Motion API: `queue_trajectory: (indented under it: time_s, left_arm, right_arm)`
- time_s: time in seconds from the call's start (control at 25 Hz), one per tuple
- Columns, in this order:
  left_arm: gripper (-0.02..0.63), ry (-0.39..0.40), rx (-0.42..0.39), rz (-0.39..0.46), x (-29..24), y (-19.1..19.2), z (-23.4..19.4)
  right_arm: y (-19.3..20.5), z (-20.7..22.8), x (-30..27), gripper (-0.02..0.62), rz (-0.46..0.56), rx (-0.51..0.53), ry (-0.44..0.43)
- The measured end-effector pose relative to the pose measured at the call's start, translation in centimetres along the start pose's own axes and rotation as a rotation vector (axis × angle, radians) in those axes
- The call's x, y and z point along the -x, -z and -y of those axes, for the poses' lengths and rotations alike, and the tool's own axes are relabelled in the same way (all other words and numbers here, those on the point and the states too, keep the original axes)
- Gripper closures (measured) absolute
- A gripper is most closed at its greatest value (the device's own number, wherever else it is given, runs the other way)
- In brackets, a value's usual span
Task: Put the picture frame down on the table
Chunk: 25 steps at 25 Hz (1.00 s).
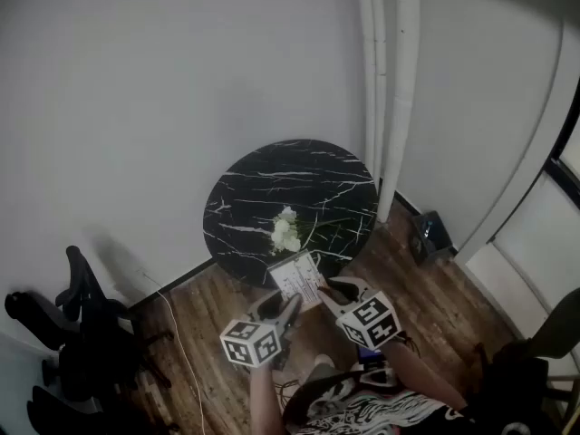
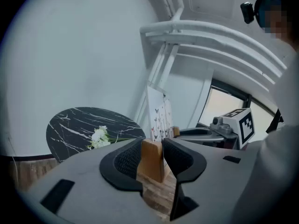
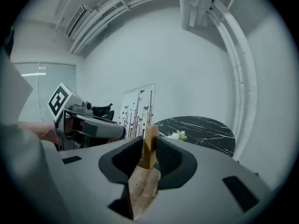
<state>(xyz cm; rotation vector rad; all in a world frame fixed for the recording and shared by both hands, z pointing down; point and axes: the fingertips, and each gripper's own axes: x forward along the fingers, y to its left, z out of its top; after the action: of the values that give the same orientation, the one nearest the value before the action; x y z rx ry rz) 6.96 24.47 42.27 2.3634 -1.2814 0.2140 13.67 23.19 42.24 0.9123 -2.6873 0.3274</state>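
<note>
Wood sits pinched in the left tongs [image 2: 152, 160], narrowed onto one edge of the picture frame [image 1: 297, 281]; the right tongs [image 3: 148, 155] clamp the opposite edge. Frame held aloft at the black surface's [image 1: 263, 188] near rim, by white flowers [image 1: 286, 232].

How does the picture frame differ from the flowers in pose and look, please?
The frame is held off the table, its wooden edges pinched by the left tongs and the right tongs; the flowers lie loose on the table. The frame is a flat rectangle printed with butterflies; the flowers are a small white bunch with green stems. Both look pale against the black marble.
</note>
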Motion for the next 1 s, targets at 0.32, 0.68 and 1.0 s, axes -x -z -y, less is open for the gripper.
queue_trajectory:
  time_s: [0.32,0.68,1.0]
  left_arm:
    - [0.451,-0.017,0.000,0.010,-0.4,-0.1,-0.6]
    - [0.451,-0.027,-0.041,0.010,-0.6,-0.5,-0.2]
    - [0.451,-0.034,-0.066,0.014,-1.0,-0.8,-0.1]
  right_arm:
    - [0.0,0.2,-0.6,0.499,-0.005,0.031,0.003]
    - [-0.1,0.6,-0.4,0.499,0.019,0.011,-0.004]
    - [-0.3,1.2,-0.5,0.498,0.046,0.016,-0.001]
